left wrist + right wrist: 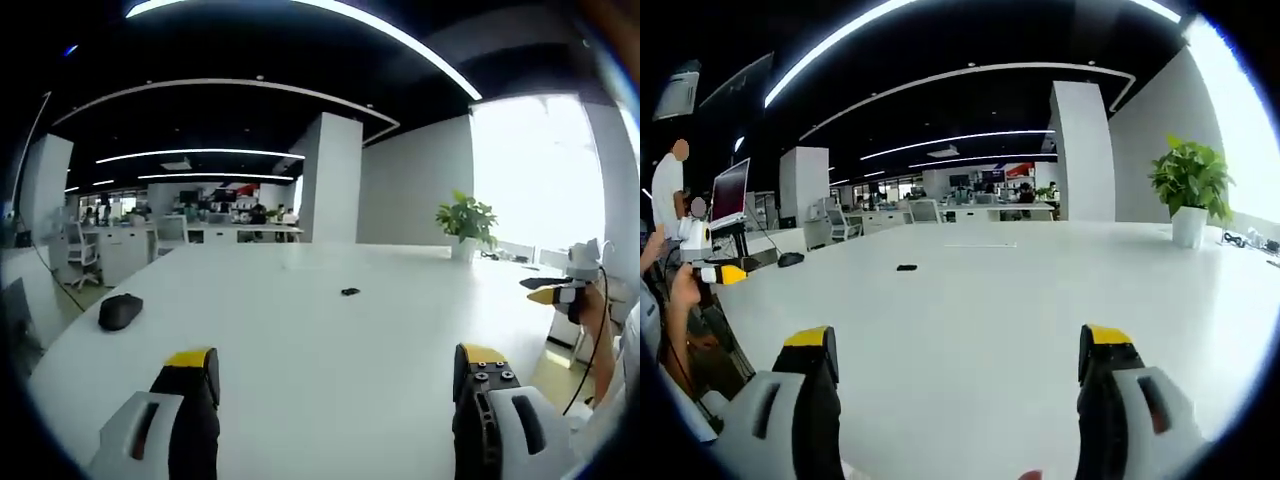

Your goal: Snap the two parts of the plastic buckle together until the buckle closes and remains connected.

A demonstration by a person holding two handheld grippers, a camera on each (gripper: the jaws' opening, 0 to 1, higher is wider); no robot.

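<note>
- Jaws of the left gripper (335, 375) are seen at 6 o'clock in the left gripper view, spread wide apart, and nothing is held between them.
- Jaws of the right gripper (956, 355) are also spread wide in the right gripper view, with nothing held.
- A small dark buckle (350, 292) is seen lying on the big white table (300, 340), well ahead of both grippers, toward 12 o'clock.
- A black mouse (120, 311) is seen at 9 o'clock in the left gripper view.
- A potted plant (1188, 190) is seen at 2 o'clock in the right gripper view.
</note>
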